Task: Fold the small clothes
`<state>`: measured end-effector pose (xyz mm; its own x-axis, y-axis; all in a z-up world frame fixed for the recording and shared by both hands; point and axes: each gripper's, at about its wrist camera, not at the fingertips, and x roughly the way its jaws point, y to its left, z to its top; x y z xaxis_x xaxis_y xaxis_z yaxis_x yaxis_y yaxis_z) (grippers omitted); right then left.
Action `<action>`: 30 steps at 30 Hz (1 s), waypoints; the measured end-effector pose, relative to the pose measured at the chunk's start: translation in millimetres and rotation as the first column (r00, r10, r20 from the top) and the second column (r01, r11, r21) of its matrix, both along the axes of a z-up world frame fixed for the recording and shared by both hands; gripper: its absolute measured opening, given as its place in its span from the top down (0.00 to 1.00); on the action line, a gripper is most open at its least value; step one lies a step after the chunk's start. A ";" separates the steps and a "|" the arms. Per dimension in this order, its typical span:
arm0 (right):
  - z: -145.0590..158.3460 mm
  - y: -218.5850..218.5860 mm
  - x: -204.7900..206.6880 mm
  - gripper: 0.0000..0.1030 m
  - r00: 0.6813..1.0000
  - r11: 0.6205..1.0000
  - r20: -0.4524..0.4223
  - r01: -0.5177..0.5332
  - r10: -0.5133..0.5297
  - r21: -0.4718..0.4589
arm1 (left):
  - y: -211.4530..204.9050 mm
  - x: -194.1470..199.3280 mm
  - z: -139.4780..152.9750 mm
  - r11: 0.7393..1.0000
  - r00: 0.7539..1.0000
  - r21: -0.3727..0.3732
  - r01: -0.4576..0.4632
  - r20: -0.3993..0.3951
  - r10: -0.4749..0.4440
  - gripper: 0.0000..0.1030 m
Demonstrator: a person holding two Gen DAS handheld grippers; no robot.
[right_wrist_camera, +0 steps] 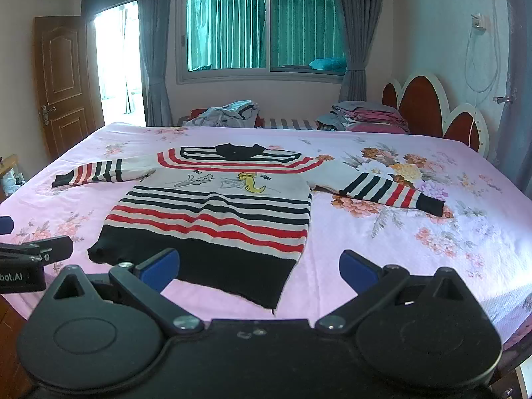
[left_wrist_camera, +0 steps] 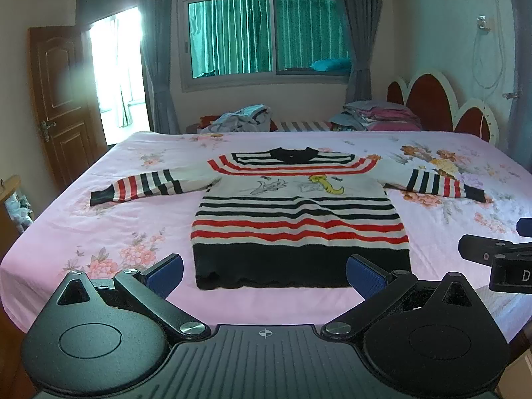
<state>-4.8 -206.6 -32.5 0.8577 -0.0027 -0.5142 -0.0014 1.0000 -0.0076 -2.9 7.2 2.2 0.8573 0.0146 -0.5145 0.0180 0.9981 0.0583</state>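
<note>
One small sweater point(left_wrist_camera: 299, 212) lies flat on the bed point(left_wrist_camera: 133, 219), face up, collar pointing away from me toward twelve o'clock and its black hem nearest my tools. It is striped in black, red and white, with cartoon figures across the chest. Both sleeves are spread out wide — one reaching toward nine o'clock, the other toward three o'clock — and each ends in a black cuff resting on the sheet.

My left gripper point(left_wrist_camera: 264, 274) hangs just short of the hem with its jaws spread wide, nothing between the blue pads point(left_wrist_camera: 166, 274); the hem shows in the gap between them. My right gripper point(right_wrist_camera: 259, 271) is likewise released and holds nothing, hovering at the near edge of the bed by the hem's right corner. From the left wrist view, the right tool pokes in at three o'clock; from the right wrist view, the left one shows at nine o'clock.

Around the sweater, the pink floral sheet point(right_wrist_camera: 415, 232) covers the whole bed. Beyond the far edge, a loose heap of clothes point(left_wrist_camera: 239, 119) sits toward eleven o'clock and a folded stack point(left_wrist_camera: 375, 116) toward one o'clock, near the red and white headboard point(left_wrist_camera: 432, 99). Behind those stand a window point(left_wrist_camera: 262, 30) with grey curtains point(left_wrist_camera: 359, 33), and a brown door point(left_wrist_camera: 61, 99) at ten o'clock.
</note>
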 end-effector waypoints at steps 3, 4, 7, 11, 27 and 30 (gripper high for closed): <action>1.0 1.1 -0.5 0.00 1.000 1.000 0.000 0.003 -0.003 0.000 | -0.5 -0.9 0.9 1.000 1.000 0.004 0.001 0.006 -0.001 0.00; 1.6 1.3 -0.8 0.00 1.000 1.000 0.000 0.004 -0.004 0.000 | -0.4 -0.6 0.7 1.000 1.000 0.005 0.001 0.009 -0.001 0.00; 2.6 0.8 -1.0 0.00 1.000 1.000 0.000 0.005 -0.005 -0.001 | -2.3 -2.2 1.3 1.000 1.000 0.006 -0.002 0.010 0.001 0.00; 2.8 0.4 -1.3 0.00 1.000 1.000 0.000 0.005 -0.005 -0.001 | -2.7 -2.0 0.4 1.000 1.000 0.004 0.001 0.010 -0.001 0.00; 2.2 0.5 -1.6 0.00 1.000 1.000 0.003 0.005 -0.005 -0.001 | -1.3 -1.9 -0.4 1.000 1.000 0.005 -0.003 0.012 0.003 0.00; 2.2 0.8 -1.5 0.00 1.000 1.000 0.002 0.004 -0.004 0.000 | -1.5 -2.4 -0.6 1.000 1.000 0.007 -0.007 0.015 0.007 0.00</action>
